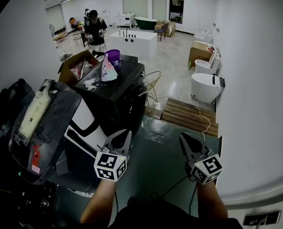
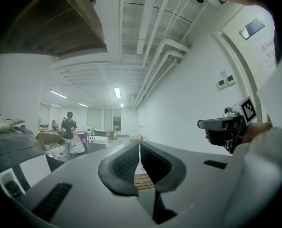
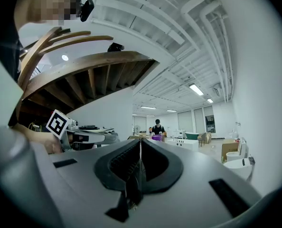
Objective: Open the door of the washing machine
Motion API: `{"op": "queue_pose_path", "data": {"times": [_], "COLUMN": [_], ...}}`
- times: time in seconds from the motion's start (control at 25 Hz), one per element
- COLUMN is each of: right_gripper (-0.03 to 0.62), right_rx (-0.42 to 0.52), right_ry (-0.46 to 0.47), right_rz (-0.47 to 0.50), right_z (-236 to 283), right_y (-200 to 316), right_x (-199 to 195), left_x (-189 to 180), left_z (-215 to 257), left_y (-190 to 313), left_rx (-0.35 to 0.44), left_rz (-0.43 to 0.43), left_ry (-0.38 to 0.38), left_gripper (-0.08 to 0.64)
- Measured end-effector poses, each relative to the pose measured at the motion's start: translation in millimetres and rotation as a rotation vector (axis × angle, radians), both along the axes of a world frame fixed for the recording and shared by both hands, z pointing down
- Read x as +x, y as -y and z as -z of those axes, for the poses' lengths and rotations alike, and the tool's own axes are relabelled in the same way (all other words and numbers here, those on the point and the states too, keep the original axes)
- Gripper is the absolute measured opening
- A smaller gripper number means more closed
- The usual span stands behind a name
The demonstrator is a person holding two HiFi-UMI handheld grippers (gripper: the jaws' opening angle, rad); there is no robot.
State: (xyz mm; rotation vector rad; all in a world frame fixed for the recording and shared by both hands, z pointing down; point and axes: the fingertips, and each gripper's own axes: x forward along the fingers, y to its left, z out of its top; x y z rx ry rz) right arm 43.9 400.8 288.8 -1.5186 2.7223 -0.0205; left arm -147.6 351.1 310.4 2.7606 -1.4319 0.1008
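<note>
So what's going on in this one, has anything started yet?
A person stands holding a gripper in each hand. The left gripper and right gripper are both shut, empty and held level above the floor, touching nothing. The black machine ahead, likely the washer, has a purple cup and a bag on top; neither gripper has reached it. Another person stands far back in the room.
</note>
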Motion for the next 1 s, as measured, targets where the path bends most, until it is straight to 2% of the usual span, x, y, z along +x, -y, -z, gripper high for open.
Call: {"op": "queue_pose_path", "data": {"times": [0.08, 0.32, 0.44, 0.6, 0.76, 1.0], "right_gripper": [0.033, 0.132, 0.185, 0.235, 0.352, 0.447], "right_rx": [-0.012, -0.052, -0.071, -0.074, -0.085, -0.121], "right_ry": [0.017, 0.036, 0.036, 0.050, 0.071, 0.062], "right_rz": [0.005, 0.019, 0.025, 0.053, 0.101, 0.139], "right_z": [-1, -8, -13, -15, -15, -23], "right_y": [0, -2, -4, -6, -9, -15], "right_x": [1, 3, 4, 5, 5, 13], "left_x": [3, 10, 16, 22, 31, 60], "left_z": [1, 0, -4, -10, -16, -22], "left_y": [-1, -6, -10, -12, -14, -24], "left_rx": [0.001, -0.011, -0.027, -0.040, -0.066, -0.094], "left_rz": [-0.005, -0.031, -0.052, -0.062, -0.070, -0.117], "left_ry": [-0.009, -0.016, -0.015, -0.008, -0.005, 0.000], "left_gripper": [0.023, 0.037, 0.132, 0.195, 0.264, 0.391]}}
